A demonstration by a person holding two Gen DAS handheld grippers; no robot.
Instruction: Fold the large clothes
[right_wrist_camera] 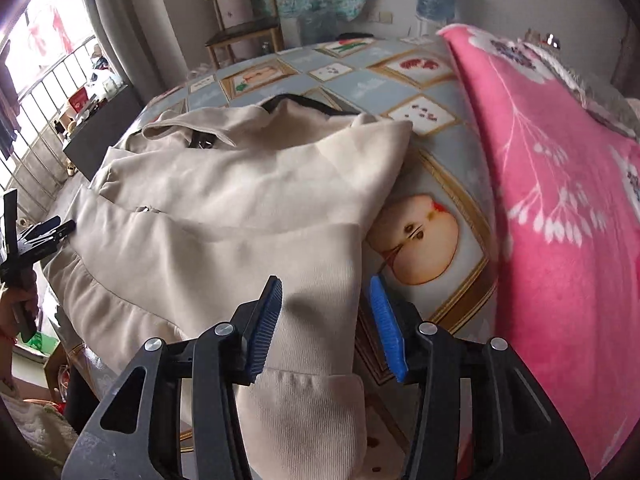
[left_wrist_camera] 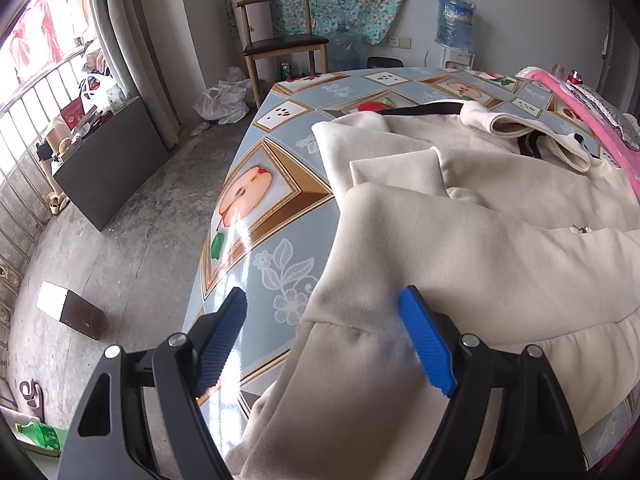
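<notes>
Left gripper [left_wrist_camera: 323,308] released, wide, straddling the hem corner of the cream jacket [left_wrist_camera: 460,240]; pads [left_wrist_camera: 424,340] not pressing. Right gripper [right_wrist_camera: 326,296] part open over the sleeve cuff [right_wrist_camera: 308,400], cloth between the pads but no visible pinch. Jacket spread flat on the counter [left_wrist_camera: 256,280], collar [left_wrist_camera: 520,128] at the far end, hem and cuff draped over the near edge. Pink blanket [right_wrist_camera: 560,200] just beside the right sleeve. Risks, judged: closing on one layer only, leaving the fold skewed; glossy counter cover letting the whole jacket slide off the near edge; sleeve dragging onto the blanket and bunching.
</notes>
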